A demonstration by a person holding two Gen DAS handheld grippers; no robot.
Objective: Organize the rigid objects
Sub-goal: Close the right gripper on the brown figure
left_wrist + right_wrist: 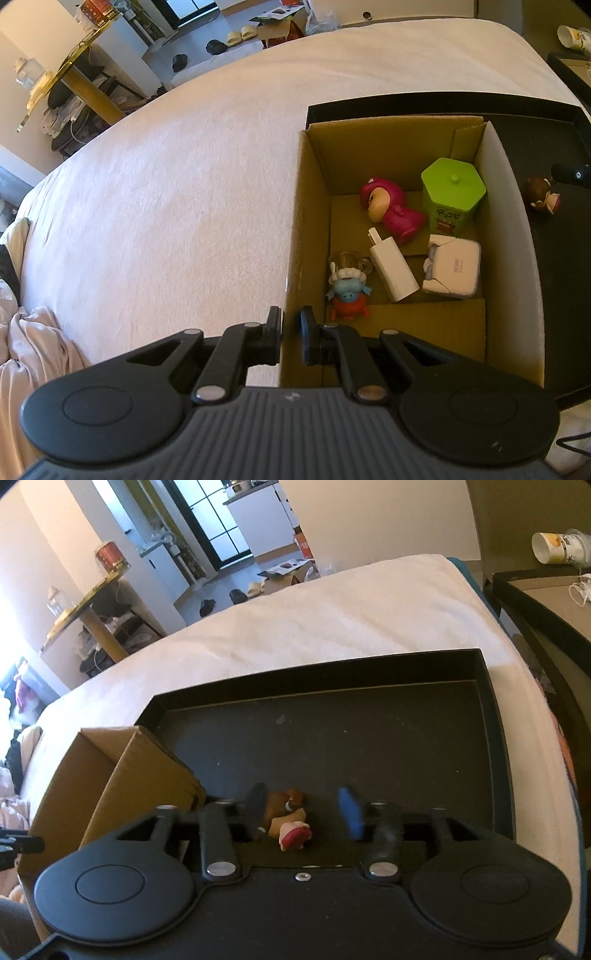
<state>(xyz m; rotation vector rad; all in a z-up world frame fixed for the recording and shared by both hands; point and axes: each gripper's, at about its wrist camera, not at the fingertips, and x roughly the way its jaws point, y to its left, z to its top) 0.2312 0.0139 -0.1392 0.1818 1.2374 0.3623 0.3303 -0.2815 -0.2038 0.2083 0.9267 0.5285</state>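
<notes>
Item: figurine (290, 821) on tray (369, 738). My R tool (303, 812) released astride it; L tool (291, 332) clenched on box (295, 221) wall. Risk: off-centre pinch tips it.

The left gripper (291, 325) points steeply downward, its 2 black fingers (274, 334) drawn close with only a thin slot between them, pinched on the near wall of a cardboard box (295, 221). The right gripper (303, 812) tilts down less steeply, jaws parted; its 2 fingers (351, 814) look blurred, straddling a small brown-haired figurine (290, 821) without pressing it.
</notes>
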